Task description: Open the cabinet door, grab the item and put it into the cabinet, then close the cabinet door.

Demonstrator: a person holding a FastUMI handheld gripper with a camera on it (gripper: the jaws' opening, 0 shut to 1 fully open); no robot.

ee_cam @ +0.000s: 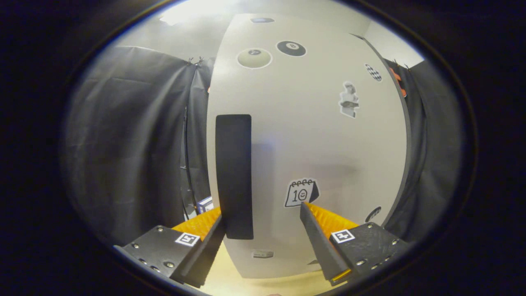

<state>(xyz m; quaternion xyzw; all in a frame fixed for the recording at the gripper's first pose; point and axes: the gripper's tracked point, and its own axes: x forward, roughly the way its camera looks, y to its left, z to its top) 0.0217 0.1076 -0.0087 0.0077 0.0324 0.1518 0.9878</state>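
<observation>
Claw [263, 213]: fingers spread wide, gripping nothing, tips close to the cabinet door [320, 139].
Handle [234, 176]: dark vertical bar (near the door's left edge), just beside the left fingertip.
Door: white, shut, with stickers; a calendar sticker [301, 192] sits just above the right fingertip.
Bench [230, 279]: pale surface below the fingers.

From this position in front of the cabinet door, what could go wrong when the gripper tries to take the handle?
1. The gripper is open, but the dark handle sits by one finger rather than midway, so closing now may clip its edge and slip.
2. The other finger is close to the white door near the calendar sticker; pushing forward may scrape the door.
</observation>
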